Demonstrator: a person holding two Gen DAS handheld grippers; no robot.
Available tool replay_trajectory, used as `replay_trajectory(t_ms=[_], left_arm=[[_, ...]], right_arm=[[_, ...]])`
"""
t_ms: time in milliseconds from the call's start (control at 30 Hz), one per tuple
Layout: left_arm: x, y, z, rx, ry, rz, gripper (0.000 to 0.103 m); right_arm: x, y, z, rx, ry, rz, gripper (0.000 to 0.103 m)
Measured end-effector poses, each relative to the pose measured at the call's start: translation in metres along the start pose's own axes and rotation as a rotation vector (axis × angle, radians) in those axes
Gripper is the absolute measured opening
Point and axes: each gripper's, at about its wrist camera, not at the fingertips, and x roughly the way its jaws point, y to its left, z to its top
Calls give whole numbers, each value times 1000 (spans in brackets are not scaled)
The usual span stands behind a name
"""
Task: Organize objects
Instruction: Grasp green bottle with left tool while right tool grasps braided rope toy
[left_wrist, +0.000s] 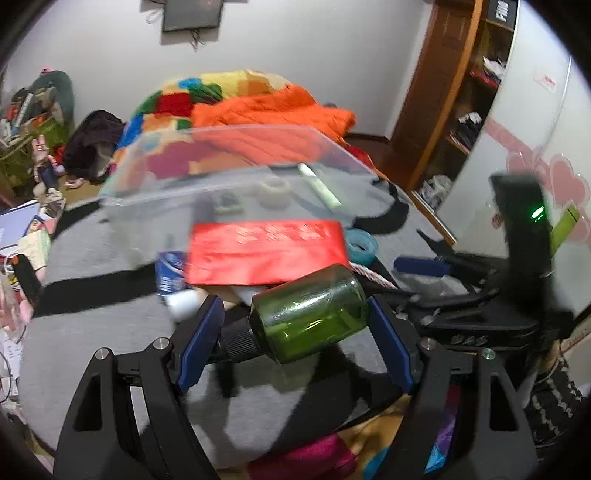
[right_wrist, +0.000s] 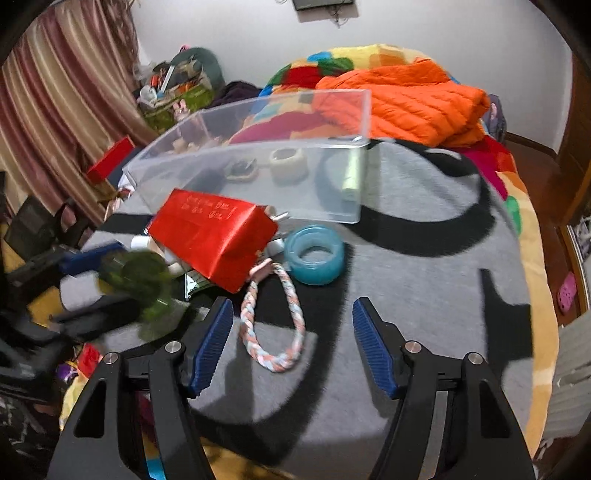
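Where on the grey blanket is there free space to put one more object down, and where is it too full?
Free: the bare grey blanket right of the teal plastic ring, below the clear plastic bin. The bin floor between the white tape roll and the pale green tube is also bare. Crowded: around the red paper box and the braided pastel rope.

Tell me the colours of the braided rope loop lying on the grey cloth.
The braided rope loop is pink, white and pale blue, shown best in the right wrist view.
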Motion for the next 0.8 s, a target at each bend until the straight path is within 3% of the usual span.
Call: replay_trajectory(t_ms=[67,167,267,300,533,800], left_arm=[[-9,7,3,-13,-23,8,79],[-17,16,6,-27,-50,27,79],[-22,23,9,-41,-68,32,79],[-23,24,10,-43,-73,34,79],[-30,29,21,-42,-112,50,79],[-35,39,40,-44,-154,75,79]], right_arm=[[8,4,0,-16,16,-5,63],[16,15,-2,-76,6,-81,51],[13,20,-4,-104,-20,-125,24],[11,19,-4,-106,-21,-125,10],[-10,10,-9,-67,-40,-116,10],[-49,13,10,-46,-158,-90,10]])
